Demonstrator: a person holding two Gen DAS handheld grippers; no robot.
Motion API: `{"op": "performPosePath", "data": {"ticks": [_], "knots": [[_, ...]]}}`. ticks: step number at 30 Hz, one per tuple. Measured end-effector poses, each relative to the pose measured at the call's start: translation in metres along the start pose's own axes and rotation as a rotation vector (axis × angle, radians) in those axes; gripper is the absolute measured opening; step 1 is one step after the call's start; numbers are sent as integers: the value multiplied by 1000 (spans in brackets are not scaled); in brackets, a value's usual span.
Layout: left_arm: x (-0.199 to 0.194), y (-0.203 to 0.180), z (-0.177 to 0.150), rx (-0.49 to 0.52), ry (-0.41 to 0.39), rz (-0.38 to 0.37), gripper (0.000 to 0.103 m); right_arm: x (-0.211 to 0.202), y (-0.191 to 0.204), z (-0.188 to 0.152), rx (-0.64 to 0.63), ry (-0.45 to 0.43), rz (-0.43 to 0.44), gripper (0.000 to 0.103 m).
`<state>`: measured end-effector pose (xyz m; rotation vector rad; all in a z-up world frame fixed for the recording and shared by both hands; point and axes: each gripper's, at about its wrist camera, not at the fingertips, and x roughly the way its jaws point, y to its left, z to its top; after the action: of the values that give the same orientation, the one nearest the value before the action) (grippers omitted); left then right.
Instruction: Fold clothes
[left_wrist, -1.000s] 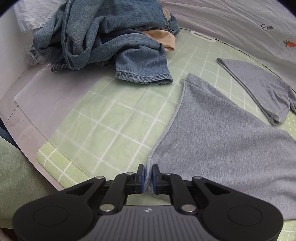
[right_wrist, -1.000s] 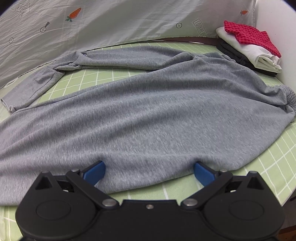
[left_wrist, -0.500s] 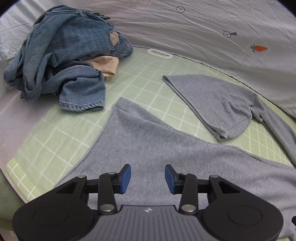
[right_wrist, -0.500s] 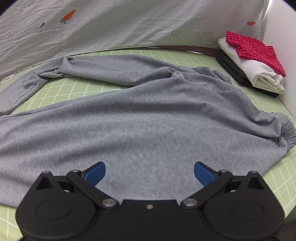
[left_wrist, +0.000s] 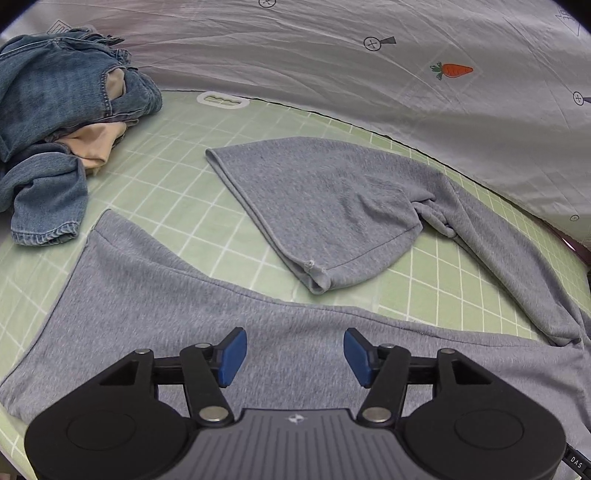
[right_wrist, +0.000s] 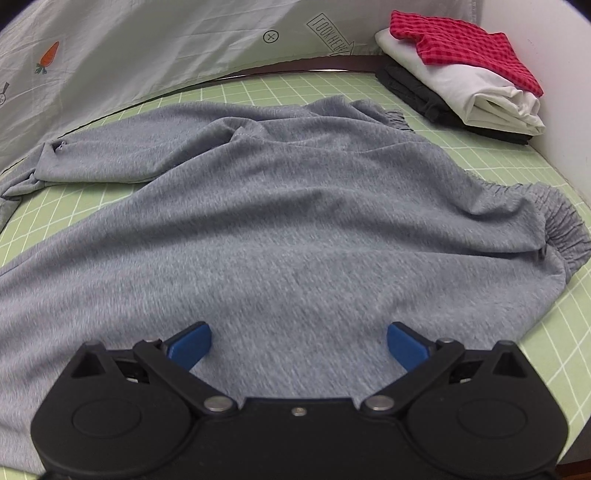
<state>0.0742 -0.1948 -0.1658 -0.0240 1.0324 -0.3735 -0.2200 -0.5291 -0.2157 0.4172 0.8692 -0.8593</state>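
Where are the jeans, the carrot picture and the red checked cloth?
jeans (left_wrist: 48, 110): left wrist view, on the crumpled denim heap.
carrot (left_wrist: 456, 70): left wrist view, on its orange body.
red cloth (right_wrist: 465, 48): right wrist view, on its top face.

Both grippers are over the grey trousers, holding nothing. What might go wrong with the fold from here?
The far leg's hem lies doubled back; folding now could trap that crease. The left gripper, jaws opening, and the open right gripper sit above flat mid-fabric of the grey trousers, where a pinch may catch one layer only. The jeans crowd the near hem.
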Motion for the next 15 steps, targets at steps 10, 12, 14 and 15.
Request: {"op": "performPosePath", "data": {"ticks": [10,12,14,15], "knots": [[50,2,38,-2,59,-81,46,13,14,13,84,-31,-54,103],[59,1,43,27,67,-103,48,13,17,12,97,-39,-72,103],[68,-1,46,60,79,-115,48,12,20,11,115,-43,-90,103],[73,-3,47,77,90,-113,48,12,21,11,124,-43,-99,103]]}}
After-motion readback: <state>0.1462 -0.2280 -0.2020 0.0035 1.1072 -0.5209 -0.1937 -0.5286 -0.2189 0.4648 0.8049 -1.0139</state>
